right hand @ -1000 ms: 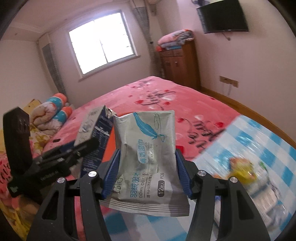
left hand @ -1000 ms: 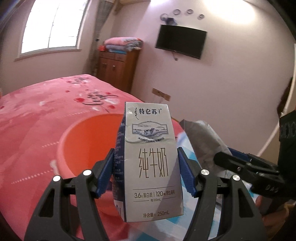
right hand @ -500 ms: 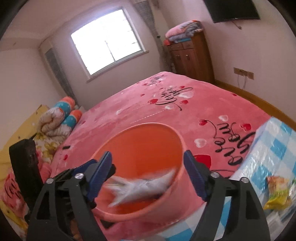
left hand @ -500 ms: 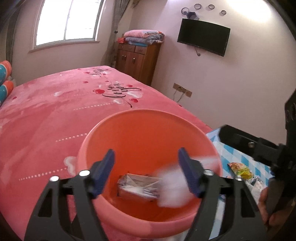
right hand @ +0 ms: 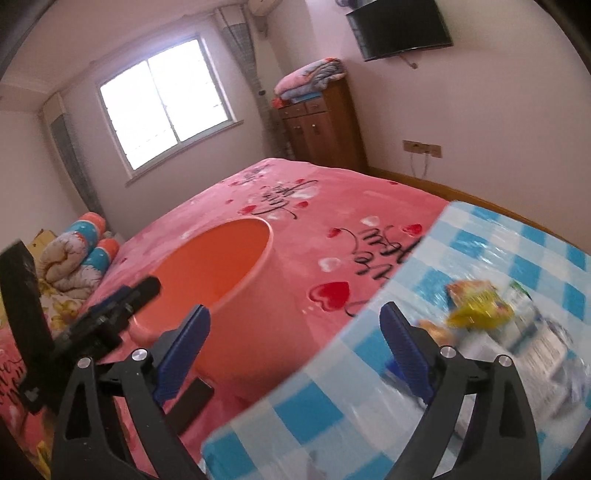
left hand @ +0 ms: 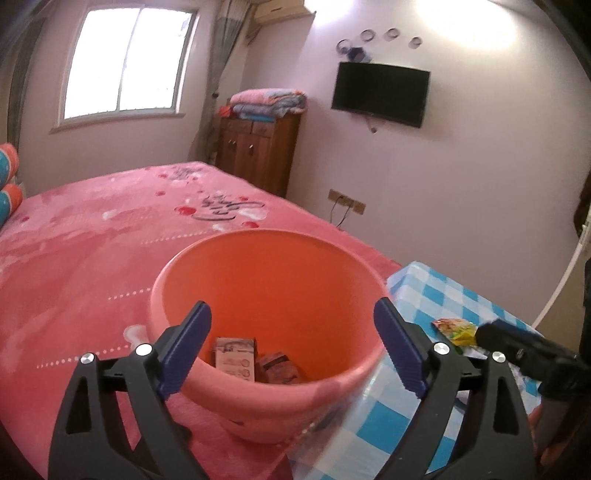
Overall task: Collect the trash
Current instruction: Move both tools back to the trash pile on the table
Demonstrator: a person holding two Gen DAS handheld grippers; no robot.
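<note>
Trash left to collect is the crinkly yellow snack wrapper (right hand: 478, 304) on the checked blue-and-white plastic cloth (right hand: 369, 369), right of the round orange plastic bin (left hand: 266, 295): light, soft, probably slippery, best pinched mid-body; left gripper (left hand: 291, 349) and right gripper (right hand: 295, 349), jaws just opened wide, hold nothing.

Daylight is admitted through a blown-out window (left hand: 125, 62), and a bright glare patch is seen on the upper wall (left hand: 465, 22). Straight lines are bent by fisheye distortion, corners are vignetted, and the yellow wrapper (right hand: 476, 306) is smeared by motion blur
</note>
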